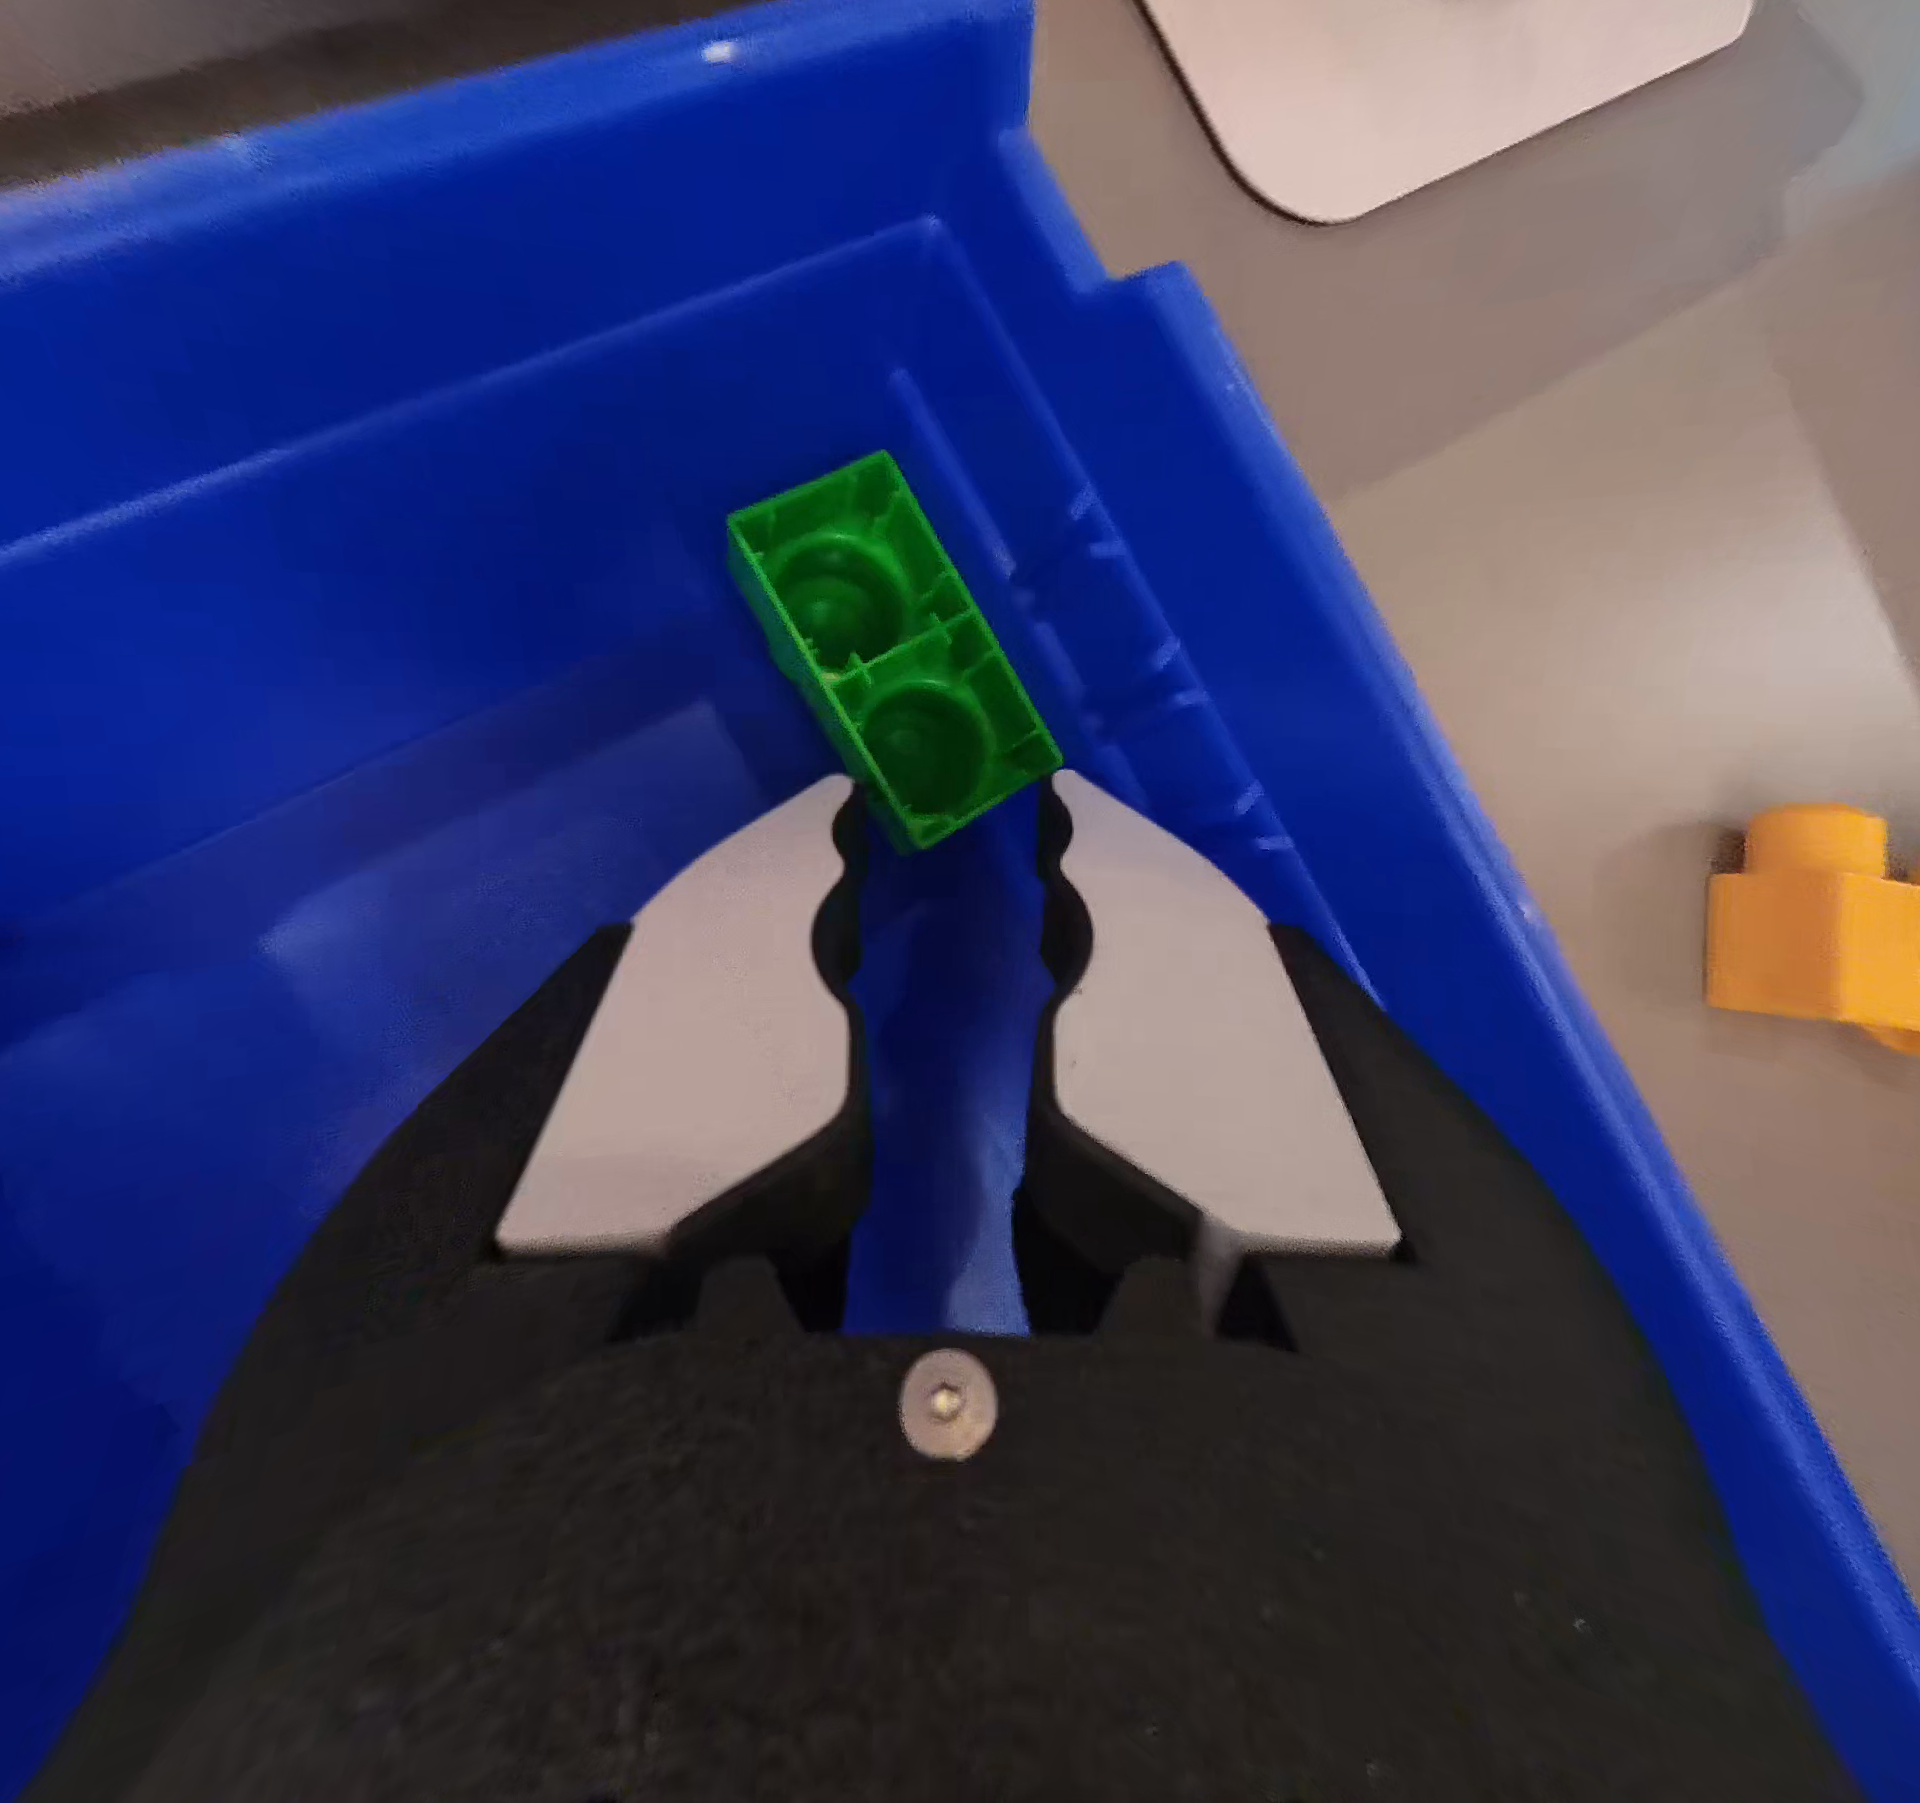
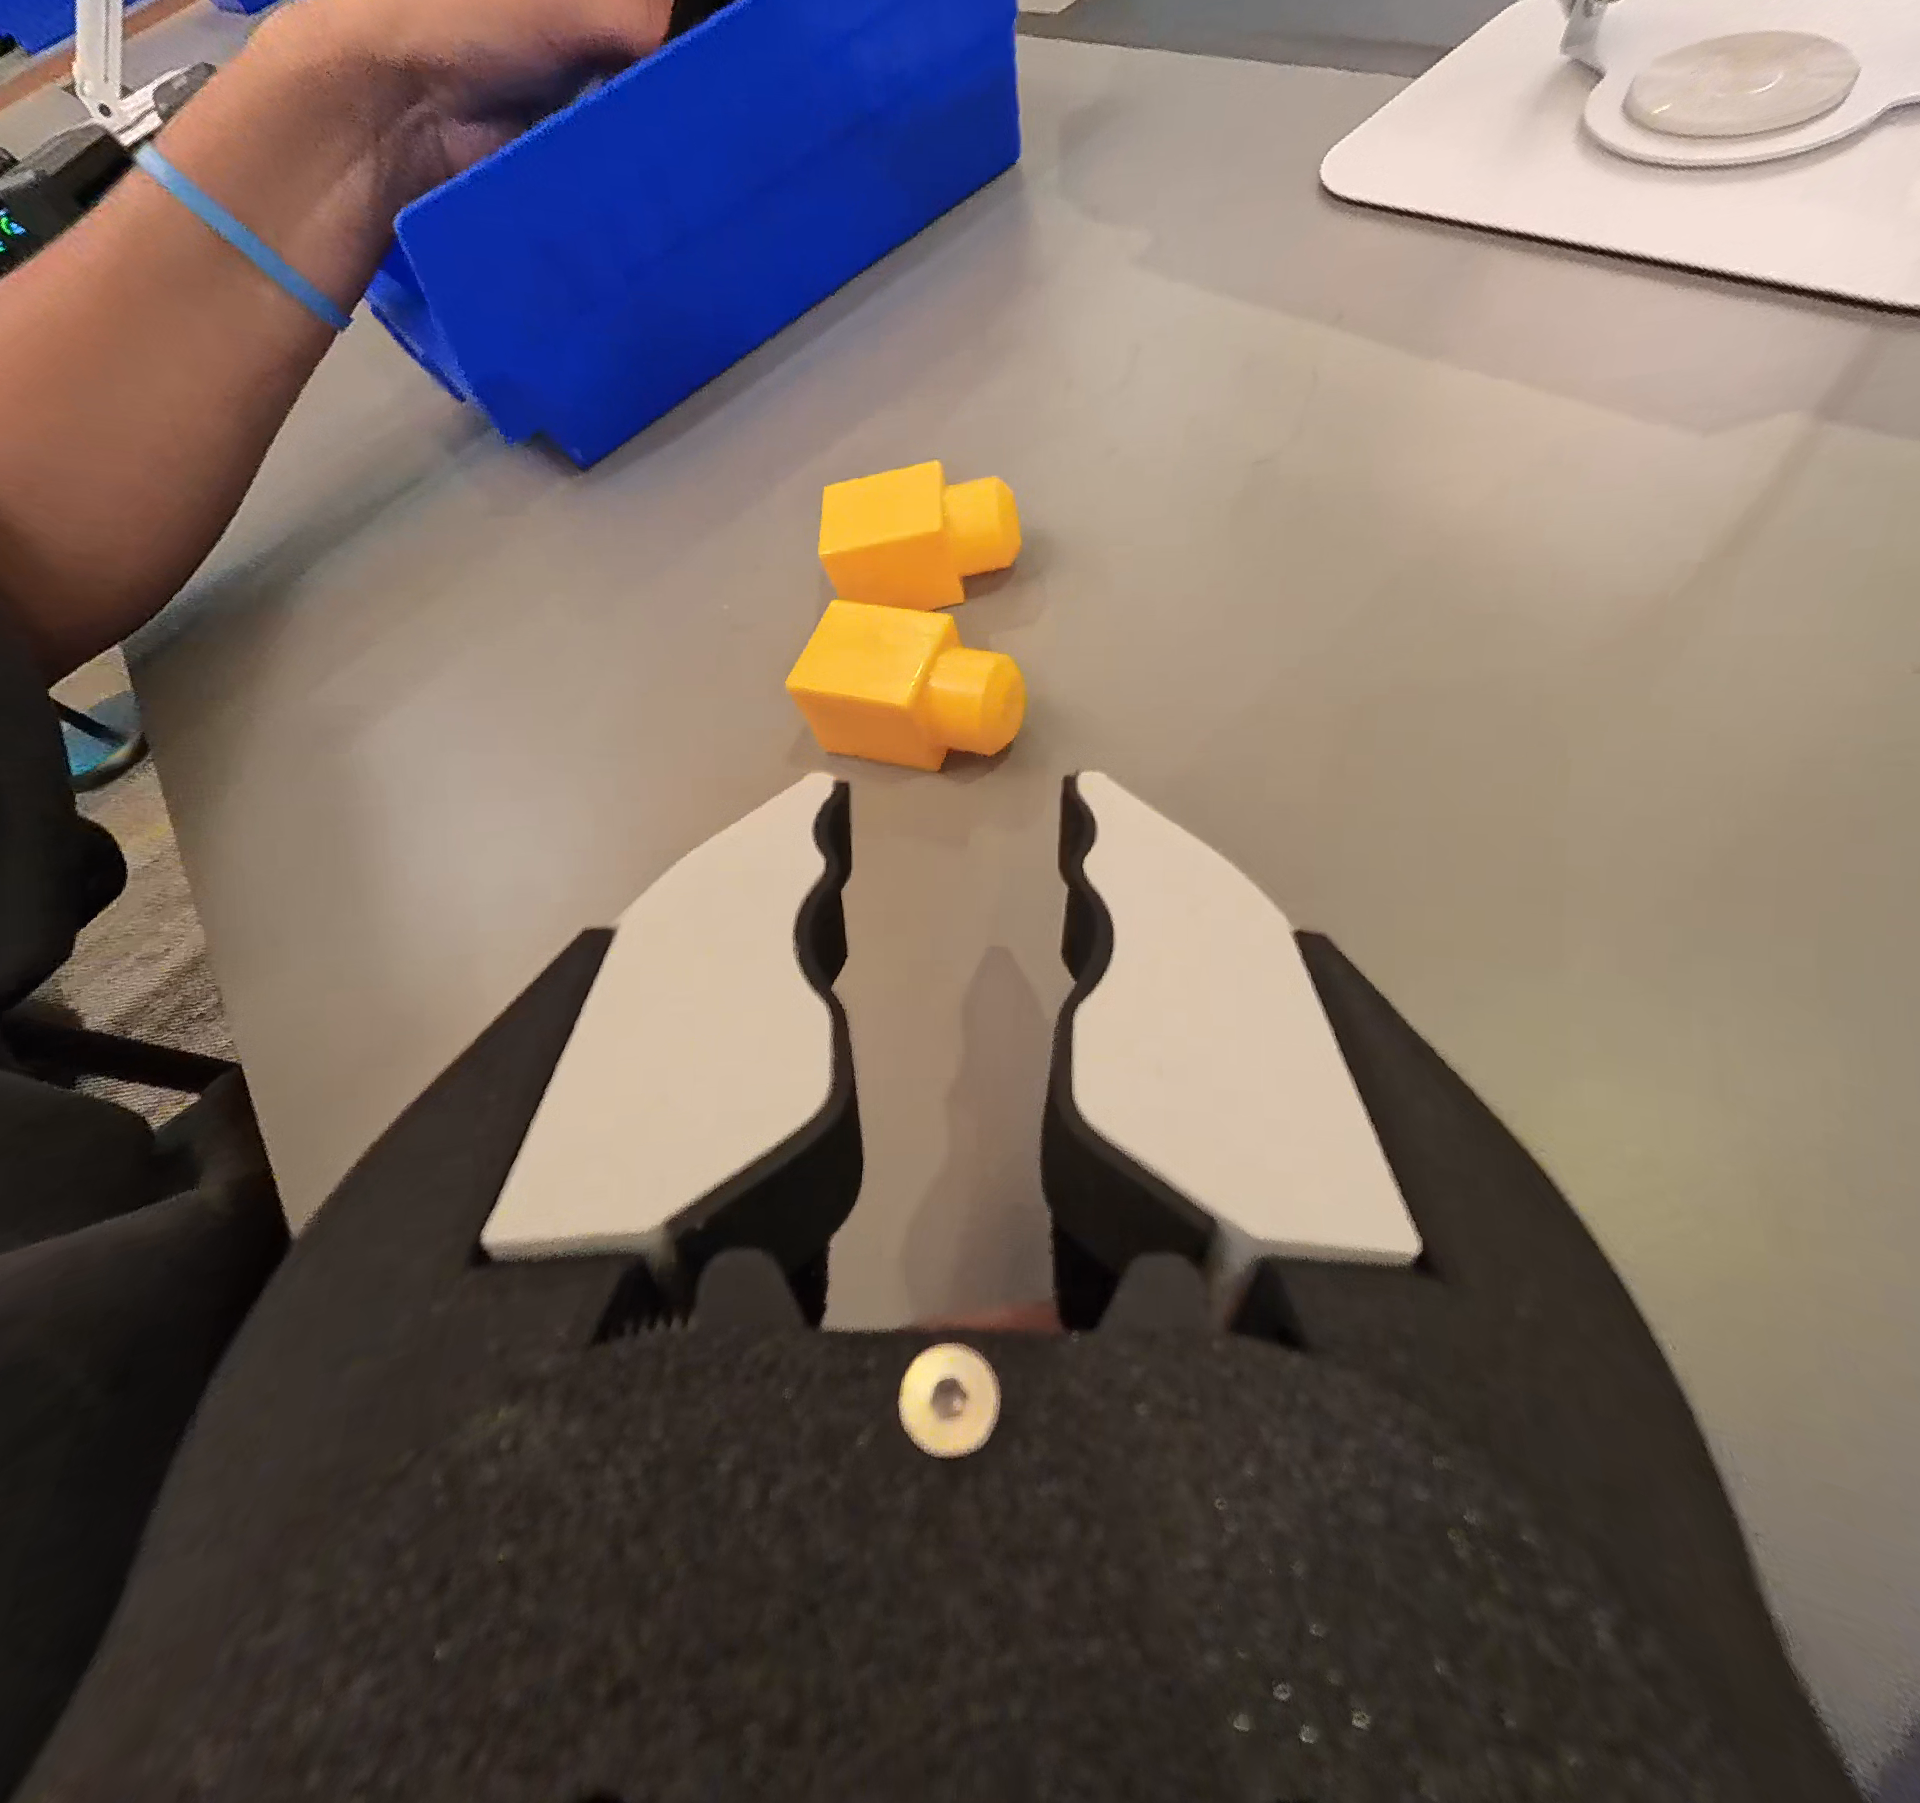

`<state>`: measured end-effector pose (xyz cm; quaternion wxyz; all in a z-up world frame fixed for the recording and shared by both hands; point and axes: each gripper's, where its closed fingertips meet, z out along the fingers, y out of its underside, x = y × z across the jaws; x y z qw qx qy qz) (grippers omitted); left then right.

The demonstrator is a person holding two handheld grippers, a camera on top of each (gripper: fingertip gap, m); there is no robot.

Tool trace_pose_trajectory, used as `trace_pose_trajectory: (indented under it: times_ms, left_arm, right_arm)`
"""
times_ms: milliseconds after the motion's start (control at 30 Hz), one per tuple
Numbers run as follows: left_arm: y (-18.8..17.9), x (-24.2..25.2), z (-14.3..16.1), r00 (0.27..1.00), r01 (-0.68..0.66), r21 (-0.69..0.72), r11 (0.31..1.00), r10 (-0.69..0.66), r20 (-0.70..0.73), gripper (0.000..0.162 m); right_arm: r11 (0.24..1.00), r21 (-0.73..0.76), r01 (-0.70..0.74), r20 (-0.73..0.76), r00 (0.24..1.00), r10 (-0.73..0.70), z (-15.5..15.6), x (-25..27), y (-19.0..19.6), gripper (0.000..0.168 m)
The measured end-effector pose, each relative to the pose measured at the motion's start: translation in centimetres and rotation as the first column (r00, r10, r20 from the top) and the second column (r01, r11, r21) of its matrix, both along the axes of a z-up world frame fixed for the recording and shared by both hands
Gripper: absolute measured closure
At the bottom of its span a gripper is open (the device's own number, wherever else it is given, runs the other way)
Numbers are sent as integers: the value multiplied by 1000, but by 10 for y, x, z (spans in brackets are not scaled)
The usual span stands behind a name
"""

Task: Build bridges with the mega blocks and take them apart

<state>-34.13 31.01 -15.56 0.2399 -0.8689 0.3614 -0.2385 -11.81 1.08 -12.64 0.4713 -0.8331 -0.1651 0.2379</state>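
Green two-stud block is seen in the left wrist view just ahead of the left gripper, hollow underside turned toward the camera. Its near end lies at the fingertips; the fingers are parted by about the block's width. Whether the block is pinched or merely touched cannot be told from this view. The block is inside a blue bin, close to the bin's right-hand inner wall and its ribbed corner. Beyond the bin wall, to the right of this gripper, part of one yellow block is seen on the grey desk, and a white stand base is noted farther ahead.

In the right wrist view, the right gripper is held above the desk with its fingers clearly parted and nothing between them. Directly ahead of the tips, a near yellow block lies on its side, stud pointing right. A far yellow block lies just beyond it, likewise on its side, the two nearly touching. Ahead and to the left, the blue bin is seen with a person's hand reaching into it, a blue band on the wrist. The white stand base is noted ahead to the right, well apart from the blocks.
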Motion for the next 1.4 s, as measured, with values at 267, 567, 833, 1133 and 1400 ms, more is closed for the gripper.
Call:
trace_pose_trajectory:
  times_ms: [267, 567, 833, 1133, 1400]
  left_arm:
    - [-1, -12, -2, 999, -39, -22, 999, 39, 12, 155]
    - [3, -34, -3, 994, -108, -31, 994, 109, 22, 162]
    - [11, -30, 10, 985, -163, -22, 986, 164, 47, 113]
    - [38, -20, -21, 974, -227, -111, 967, 228, -2, 95]
    - [22, -13, -5, 980, -195, -104, 975, 198, 16, 125]
  right_arm:
    - [1000, -1, 1, -3, 1000, -1, 0, 0, -4, 131]
    - [1000, -11, -7, 8, 1000, 7, -2, -5, -5, 131]
    - [1000, -13, 0, 7, 1000, 0, -2, -1, -4, 131]
    - [999, -39, -21, 10, 1000, 21, -9, -5, -7, 131]
    - [999, -40, -16, 16, 1000, 17, -10, -2, -7, 132]
